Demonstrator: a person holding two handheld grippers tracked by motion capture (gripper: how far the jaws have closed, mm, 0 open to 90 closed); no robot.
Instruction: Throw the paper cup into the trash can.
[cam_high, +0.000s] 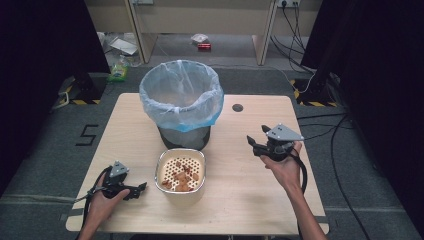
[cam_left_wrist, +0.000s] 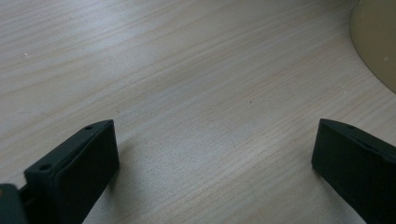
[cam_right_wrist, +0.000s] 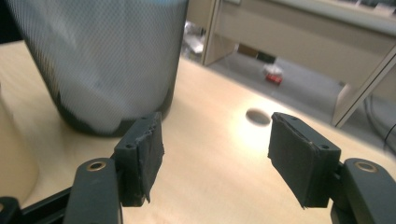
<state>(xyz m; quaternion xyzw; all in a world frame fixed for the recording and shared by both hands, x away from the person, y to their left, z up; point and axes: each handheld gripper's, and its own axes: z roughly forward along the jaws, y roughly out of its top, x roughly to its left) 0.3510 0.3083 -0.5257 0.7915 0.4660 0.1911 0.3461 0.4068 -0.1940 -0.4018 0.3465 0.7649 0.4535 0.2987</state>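
Note:
A mesh waste bin (cam_high: 181, 100) lined with a pale blue bag stands at the back middle of the wooden table (cam_high: 240, 195). In front of it sits a cream square container (cam_high: 180, 173) with a perforated insert and several brown food pieces (cam_high: 183, 177). My left gripper (cam_high: 142, 187) lies low on the table left of the container, open, nothing between its jaws (cam_left_wrist: 212, 154); the container's rim (cam_left_wrist: 376, 42) shows at the upper right of the left gripper view. My right gripper (cam_high: 252, 145) is held right of the container, open and empty (cam_right_wrist: 215, 154), facing the bin's base (cam_right_wrist: 100, 70).
A round cable hole (cam_high: 238, 107) is in the table's back right part, also visible as cable hole (cam_right_wrist: 258, 116). Beyond the table are desk legs, a red item (cam_high: 203, 46) on the floor, a green object (cam_high: 118, 72) and cables at the right.

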